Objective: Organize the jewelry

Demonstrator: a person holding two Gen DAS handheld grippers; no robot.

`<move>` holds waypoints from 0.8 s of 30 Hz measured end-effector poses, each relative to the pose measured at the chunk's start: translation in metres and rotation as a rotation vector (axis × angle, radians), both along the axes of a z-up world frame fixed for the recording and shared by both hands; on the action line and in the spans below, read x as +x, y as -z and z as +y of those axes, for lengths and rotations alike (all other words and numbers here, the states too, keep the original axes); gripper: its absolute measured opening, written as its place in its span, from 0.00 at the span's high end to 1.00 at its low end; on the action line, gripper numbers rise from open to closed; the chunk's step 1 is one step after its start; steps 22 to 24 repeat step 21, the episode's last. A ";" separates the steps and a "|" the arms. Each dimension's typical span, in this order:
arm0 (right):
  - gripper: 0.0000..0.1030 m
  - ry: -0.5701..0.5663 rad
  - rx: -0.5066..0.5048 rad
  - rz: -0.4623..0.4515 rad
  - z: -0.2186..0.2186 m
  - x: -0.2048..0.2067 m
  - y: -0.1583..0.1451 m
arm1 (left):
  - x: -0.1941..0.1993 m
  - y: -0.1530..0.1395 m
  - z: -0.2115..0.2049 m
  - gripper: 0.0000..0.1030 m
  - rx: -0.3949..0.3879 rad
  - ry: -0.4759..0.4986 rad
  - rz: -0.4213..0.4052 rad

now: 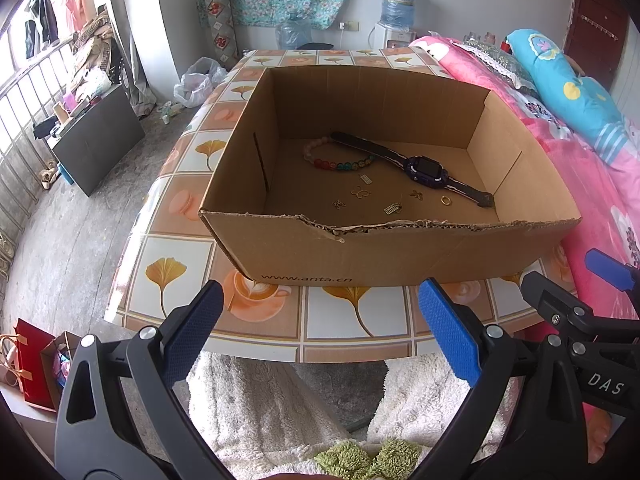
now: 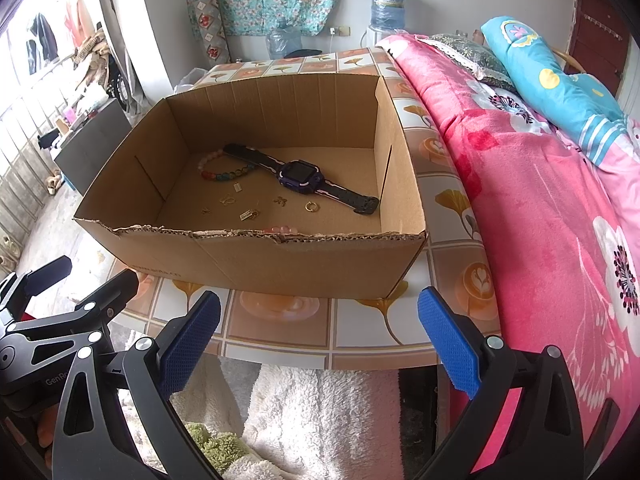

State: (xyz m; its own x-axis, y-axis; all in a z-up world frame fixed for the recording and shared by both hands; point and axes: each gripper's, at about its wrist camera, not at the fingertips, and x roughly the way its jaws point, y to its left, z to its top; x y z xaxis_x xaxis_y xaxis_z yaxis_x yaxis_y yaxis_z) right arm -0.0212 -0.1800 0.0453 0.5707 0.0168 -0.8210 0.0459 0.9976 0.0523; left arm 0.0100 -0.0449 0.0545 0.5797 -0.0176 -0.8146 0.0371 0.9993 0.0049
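Observation:
An open cardboard box (image 1: 400, 256) (image 2: 280, 264) stands on the tiled table. Inside lie a dark smartwatch (image 1: 426, 168) (image 2: 298, 178), a bracelet of coloured beads (image 1: 340, 164) (image 2: 224, 174), a gold ring (image 1: 446, 200) (image 2: 311, 206) and several small gold charms (image 1: 362, 193) (image 2: 227, 200). A pink bead strand (image 2: 282, 229) shows just behind the near wall in the right wrist view. My left gripper (image 1: 320, 330) is open and empty before the box. My right gripper (image 2: 318, 332) is open and empty beside it, and shows in the left wrist view (image 1: 576, 280).
The table (image 1: 340, 320) (image 2: 452, 208) has a ginkgo-leaf tile cloth. A bed with a pink blanket (image 1: 592, 184) (image 2: 540, 220) lies close on the right. A white fluffy rug (image 1: 280, 408) lies below the near table edge. A dark cabinet (image 1: 96, 140) stands on the left.

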 end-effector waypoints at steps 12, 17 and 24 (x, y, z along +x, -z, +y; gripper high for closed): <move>0.07 0.000 -0.004 -0.002 0.002 0.000 -0.002 | 0.001 -0.002 0.000 0.08 -0.001 -0.004 0.000; 0.07 0.001 -0.005 0.000 0.004 0.002 -0.002 | 0.001 -0.002 0.001 0.08 -0.004 -0.003 0.002; 0.07 0.003 -0.006 0.001 0.005 0.002 -0.003 | 0.002 -0.002 0.002 0.08 -0.005 -0.003 0.003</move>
